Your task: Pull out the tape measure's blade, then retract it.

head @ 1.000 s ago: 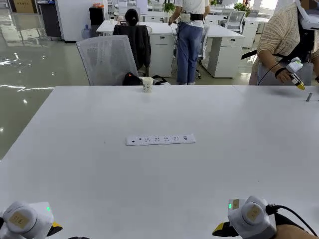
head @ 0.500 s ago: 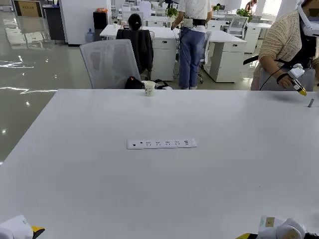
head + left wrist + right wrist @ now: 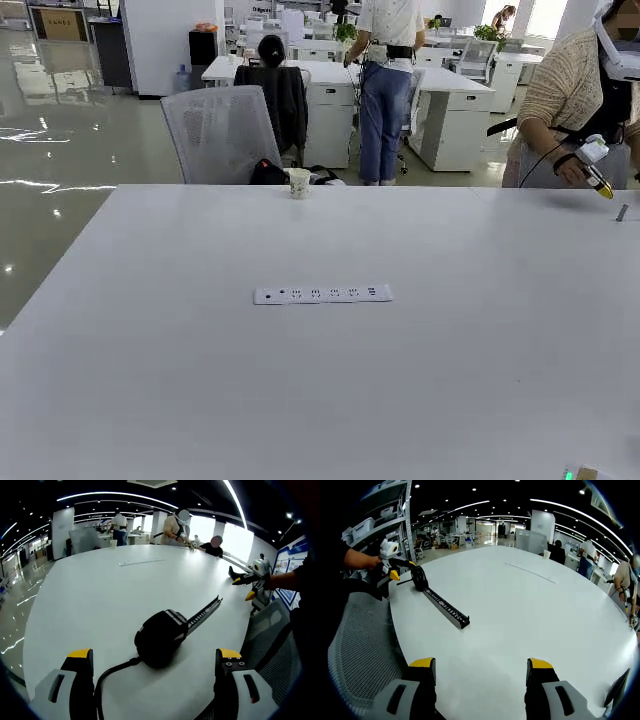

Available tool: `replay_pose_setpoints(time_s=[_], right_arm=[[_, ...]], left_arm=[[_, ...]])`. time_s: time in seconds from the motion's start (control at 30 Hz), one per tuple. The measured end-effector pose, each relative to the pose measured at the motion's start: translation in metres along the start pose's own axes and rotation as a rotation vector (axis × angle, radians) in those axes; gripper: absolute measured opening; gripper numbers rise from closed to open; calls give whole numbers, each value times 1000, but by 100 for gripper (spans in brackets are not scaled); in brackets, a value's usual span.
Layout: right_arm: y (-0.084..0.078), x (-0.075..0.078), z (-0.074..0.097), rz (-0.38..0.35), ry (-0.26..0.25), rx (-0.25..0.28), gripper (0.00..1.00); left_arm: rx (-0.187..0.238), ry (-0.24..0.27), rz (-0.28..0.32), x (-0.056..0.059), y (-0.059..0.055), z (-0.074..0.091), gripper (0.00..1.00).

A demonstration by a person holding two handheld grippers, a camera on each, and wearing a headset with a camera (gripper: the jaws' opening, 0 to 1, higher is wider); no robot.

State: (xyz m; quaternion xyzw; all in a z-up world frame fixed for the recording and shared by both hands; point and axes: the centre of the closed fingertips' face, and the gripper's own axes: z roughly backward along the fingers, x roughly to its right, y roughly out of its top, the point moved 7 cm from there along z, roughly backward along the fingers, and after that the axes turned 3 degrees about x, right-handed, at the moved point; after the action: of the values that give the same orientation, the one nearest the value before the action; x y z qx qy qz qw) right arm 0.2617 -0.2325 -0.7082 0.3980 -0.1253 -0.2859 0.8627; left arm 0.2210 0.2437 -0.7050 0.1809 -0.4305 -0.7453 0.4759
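1. The black, rounded plastic tape measure (image 3: 160, 641) lies on the white table (image 3: 100, 595), between and just ahead of the yellow-tipped fingers (image 3: 80, 654) of the left gripper (image 3: 154, 655). Those fingers stand wide apart and grip nothing. I cannot tell whether either one touches the case.
2. Its dark, marked metal blade (image 3: 202, 614) is drawn out of the case and lies flat on the table, its tip pointing away from the left fingers. A black cord (image 3: 115, 669) runs from the case back between them.
3. The right gripper (image 3: 481, 664) also has its fingers spread wide and holds nothing. The blade's tip lies well ahead of them and off to their left.
4. Judged from this, the pull-out is done, or at least partly done, since a length of blade is exposed. The retraction is left to do, and neither gripper has hold of the case or blade for it.
5. Well beyond both sets of fingers, a flat white power strip (image 3: 322, 294) sits mid-table, and a small paper cup (image 3: 298, 182) stands at the far edge.
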Motion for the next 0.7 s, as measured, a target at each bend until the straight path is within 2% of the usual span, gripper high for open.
replay_pose_setpoints(time_s=[0.23, 0.33, 0.53, 0.63, 0.7], right_arm=[[-14, 0, 4, -34, -22, 6, 80], [-22, 1, 8, -42, -23, -1, 80], [-33, 2, 12, -77, -30, 1, 89], [-38, 4, 12, -93, -36, 9, 98], [-41, 6, 11, -104, -34, 0, 99]], left_arm=[[24, 33, 33, -5, -6, 10, 99], [18, 45, 14, -7, -8, 12, 99], [-14, 59, -40, -11, -14, 15, 99], [-21, 36, -29, -8, -17, 15, 99], [-25, 32, -46, -8, -18, 15, 99]])
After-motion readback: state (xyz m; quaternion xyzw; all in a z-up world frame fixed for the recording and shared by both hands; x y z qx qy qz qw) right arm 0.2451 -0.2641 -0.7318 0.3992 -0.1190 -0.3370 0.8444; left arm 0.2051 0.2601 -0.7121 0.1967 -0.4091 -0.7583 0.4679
